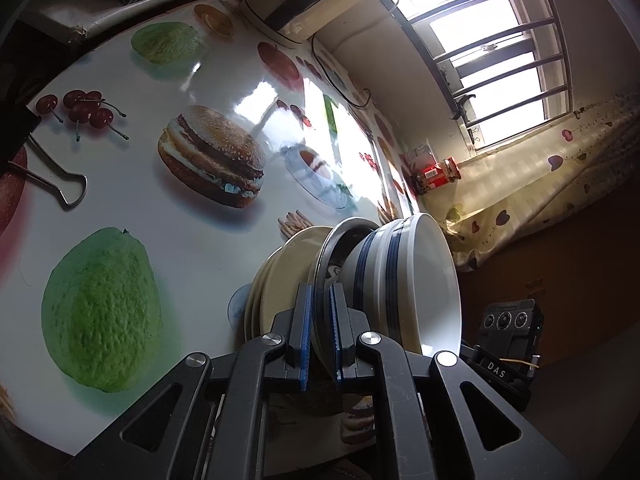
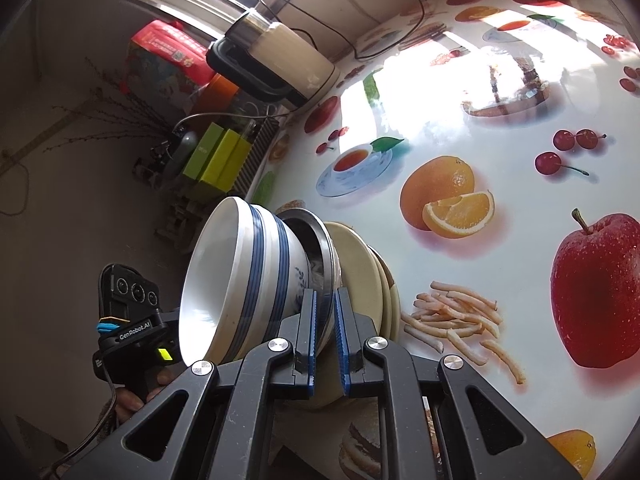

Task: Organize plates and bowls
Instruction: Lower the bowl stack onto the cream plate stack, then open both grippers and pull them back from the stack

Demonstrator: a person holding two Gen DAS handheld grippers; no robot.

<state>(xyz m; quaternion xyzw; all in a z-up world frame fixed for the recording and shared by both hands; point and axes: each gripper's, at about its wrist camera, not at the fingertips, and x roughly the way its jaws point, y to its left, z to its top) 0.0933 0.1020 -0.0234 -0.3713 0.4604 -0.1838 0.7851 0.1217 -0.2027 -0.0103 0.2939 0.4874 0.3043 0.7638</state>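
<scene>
- While the whole stack sits on the tabletop (image 2: 460, 92), both tongs pinch the metal bowl (image 1: 326, 276) rim, so I judge this the lifting step; next needs an even, level raise.
- Cream plates (image 2: 360, 276) lie beneath, at 12 o'clock.
- Left tongs (image 1: 320, 316) nearly closed on the rim.
- Right tongs (image 2: 325, 316) likewise, at 12 o'clock.
- The blue-striped bowls (image 2: 248, 276) nest on top.

Kettle (image 2: 276, 60) crowds table (image 2: 500, 240) edge — middle open.
</scene>
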